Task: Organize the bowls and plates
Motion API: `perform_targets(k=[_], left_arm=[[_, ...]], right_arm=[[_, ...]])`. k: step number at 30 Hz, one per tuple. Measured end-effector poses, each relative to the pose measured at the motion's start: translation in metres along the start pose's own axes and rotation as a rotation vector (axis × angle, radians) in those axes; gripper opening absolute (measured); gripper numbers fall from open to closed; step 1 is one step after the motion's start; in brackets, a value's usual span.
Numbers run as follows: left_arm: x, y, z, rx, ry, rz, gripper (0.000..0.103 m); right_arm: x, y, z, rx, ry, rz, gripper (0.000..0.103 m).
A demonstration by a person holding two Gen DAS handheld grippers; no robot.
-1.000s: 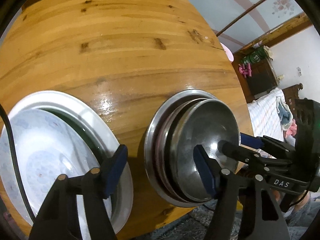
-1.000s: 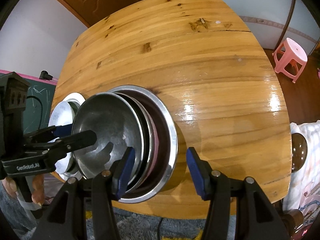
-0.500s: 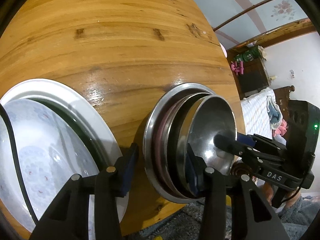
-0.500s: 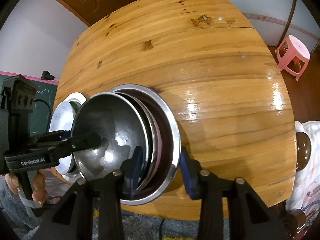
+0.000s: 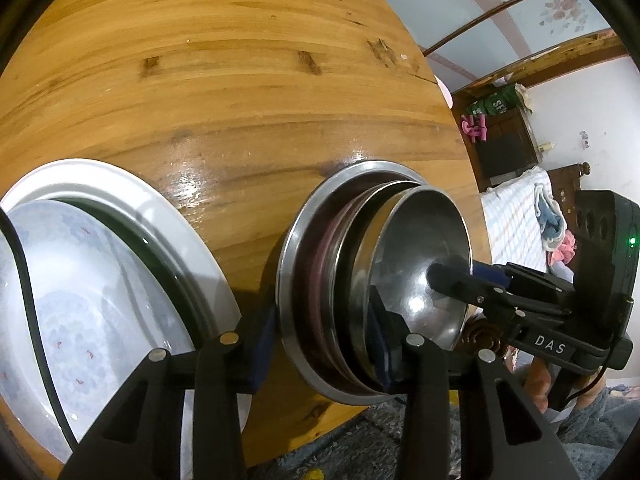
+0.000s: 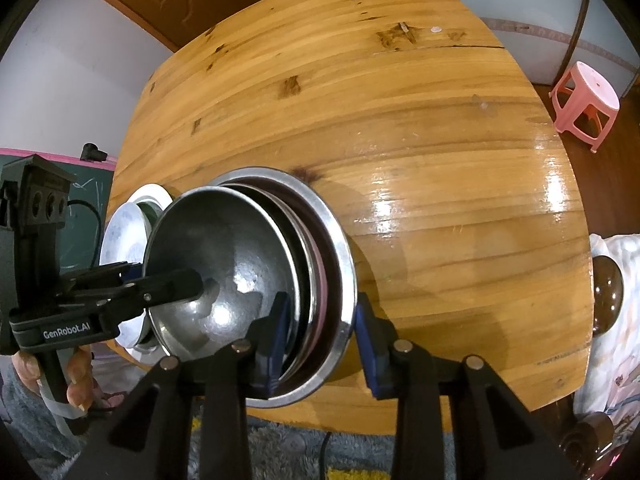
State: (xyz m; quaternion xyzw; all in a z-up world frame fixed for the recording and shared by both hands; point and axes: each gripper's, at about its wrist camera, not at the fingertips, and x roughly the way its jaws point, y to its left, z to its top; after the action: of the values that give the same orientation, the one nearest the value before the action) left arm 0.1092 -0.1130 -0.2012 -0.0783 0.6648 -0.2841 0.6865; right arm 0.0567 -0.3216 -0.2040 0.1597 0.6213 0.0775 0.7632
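Note:
A nested stack of steel bowls [image 5: 420, 248] stands near the front edge of the wooden table [image 5: 224, 92]. Its widest, outer bowl [image 6: 340, 248] has a flat rim. My left gripper [image 5: 320, 340] straddles the stack's left side, one pad outside the outer bowl and the other inside the inner bowl, jaws closing and pressing the walls. My right gripper [image 6: 322, 340] does the same on the stack's right side, also closing. To the left lies a pile of white plates [image 5: 120, 200], the top one patterned [image 5: 80, 300].
A person's hand [image 6: 76, 376] holds the left gripper's handle. A pink stool [image 6: 584, 100] stands beyond the table's right edge. A bed with cloths [image 5: 516, 220], a dark cabinet [image 5: 504, 148] and a round wooden knob [image 6: 608, 296] are at the right. Grey rug [image 6: 320, 440] lies below.
Both pairs of jaws have narrowed from well apart to clamped against the bowl stack's walls. The stack and plates have stayed where they were.

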Motion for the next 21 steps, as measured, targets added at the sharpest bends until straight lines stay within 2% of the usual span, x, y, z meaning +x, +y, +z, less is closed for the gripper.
perform_targets(k=[14, 21], left_arm=[[-0.001, 0.002, -0.004, 0.009, 0.017, 0.058, 0.036], [-0.017, 0.005, -0.009, 0.005, -0.008, 0.049, 0.036]], right_arm=[[-0.001, 0.003, 0.001, -0.012, 0.003, 0.001, 0.031], [-0.003, 0.009, 0.003, -0.006, 0.017, 0.026, 0.030]])
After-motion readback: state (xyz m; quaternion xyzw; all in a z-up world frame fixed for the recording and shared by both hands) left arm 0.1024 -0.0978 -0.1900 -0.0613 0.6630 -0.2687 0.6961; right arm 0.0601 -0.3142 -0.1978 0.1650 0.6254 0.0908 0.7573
